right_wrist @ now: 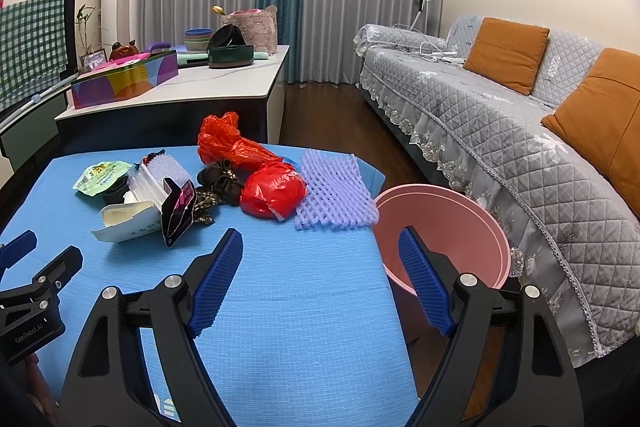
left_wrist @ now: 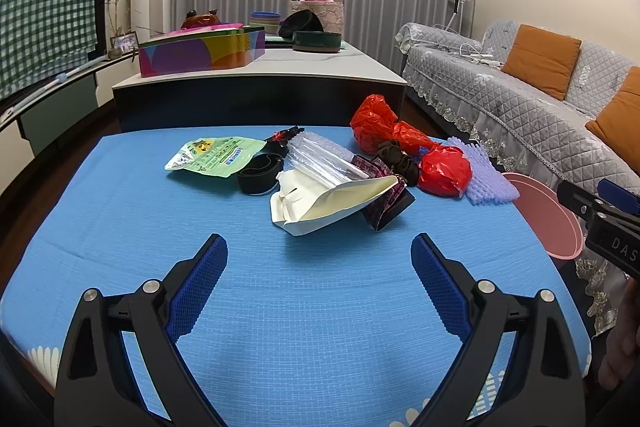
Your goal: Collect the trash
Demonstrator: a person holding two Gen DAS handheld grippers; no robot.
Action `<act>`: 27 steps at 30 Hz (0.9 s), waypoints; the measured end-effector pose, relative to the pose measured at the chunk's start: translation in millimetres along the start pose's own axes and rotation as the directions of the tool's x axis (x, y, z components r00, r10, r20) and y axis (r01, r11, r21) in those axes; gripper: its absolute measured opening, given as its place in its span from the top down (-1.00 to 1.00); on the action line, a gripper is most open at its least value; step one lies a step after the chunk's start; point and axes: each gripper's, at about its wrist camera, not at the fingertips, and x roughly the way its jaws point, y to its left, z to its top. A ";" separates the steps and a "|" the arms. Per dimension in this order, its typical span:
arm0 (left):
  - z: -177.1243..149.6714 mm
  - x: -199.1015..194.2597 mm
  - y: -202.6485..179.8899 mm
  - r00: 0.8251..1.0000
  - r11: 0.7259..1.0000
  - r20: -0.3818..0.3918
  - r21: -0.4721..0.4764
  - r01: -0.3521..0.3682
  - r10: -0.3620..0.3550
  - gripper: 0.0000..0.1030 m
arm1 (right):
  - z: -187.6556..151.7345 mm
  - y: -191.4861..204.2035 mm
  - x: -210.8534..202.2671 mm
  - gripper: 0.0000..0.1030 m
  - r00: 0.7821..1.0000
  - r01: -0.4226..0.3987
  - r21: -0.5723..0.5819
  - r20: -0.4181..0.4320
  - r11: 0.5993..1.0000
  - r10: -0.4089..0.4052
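Right wrist view shows the right gripper (right_wrist: pixel 320 255) with its jaws spread wide and nothing between them, hanging over the near right part of the blue-covered table (right_wrist: pixel 304 307). Left gripper (left_wrist: pixel 319 259) is likewise wide apart and empty above the near middle of the cloth. All the trash sits in one heap toward the far edge: a green foil pouch (left_wrist: pixel 212 157) at the far left, a white paper carton (left_wrist: pixel 320 205), clear bubble wrap (left_wrist: pixel 324 161), two crumpled red plastic bags (right_wrist: pixel 256 179), and a purple foam net (right_wrist: pixel 334 193) by the far right corner. Just off the right edge stands the pink bin (right_wrist: pixel 444 227).

Everything here looks light and soft. The foam net should compress easily, so pinch it by its near edge. The red bags are slippery film; grab a bunched fold. The carton will likely crush, so take its open lip.
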 end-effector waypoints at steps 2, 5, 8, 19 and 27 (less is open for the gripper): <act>0.0 0.1 0.2 1.000 1.000 0.000 0.000 0.000 0.000 -0.75 | -0.6 1.3 0.1 -0.47 1.000 -0.003 -0.001 -0.001 1.000 0.003; 0.4 0.3 0.9 1.000 1.000 0.000 -0.004 -0.002 0.002 -0.75 | -0.2 1.7 0.7 -0.44 1.000 -0.007 0.004 -0.003 1.000 0.007; 0.5 1.8 1.8 1.000 1.000 -0.003 -0.010 -0.001 0.001 -0.75 | 1.3 -0.2 1.2 -0.38 1.000 -0.012 0.019 -0.001 1.000 0.012; 10.3 22.0 7.1 1.000 1.000 -0.017 -0.020 0.003 -0.003 -0.55 | 10.8 -16.8 27.6 -0.04 0.999 -0.038 0.111 -0.020 0.993 0.041; 33.1 40.8 8.3 0.999 0.999 0.010 -0.026 0.037 -0.037 -0.47 | 22.1 -35.5 82.8 -0.05 0.995 -0.014 0.176 -0.090 0.984 0.031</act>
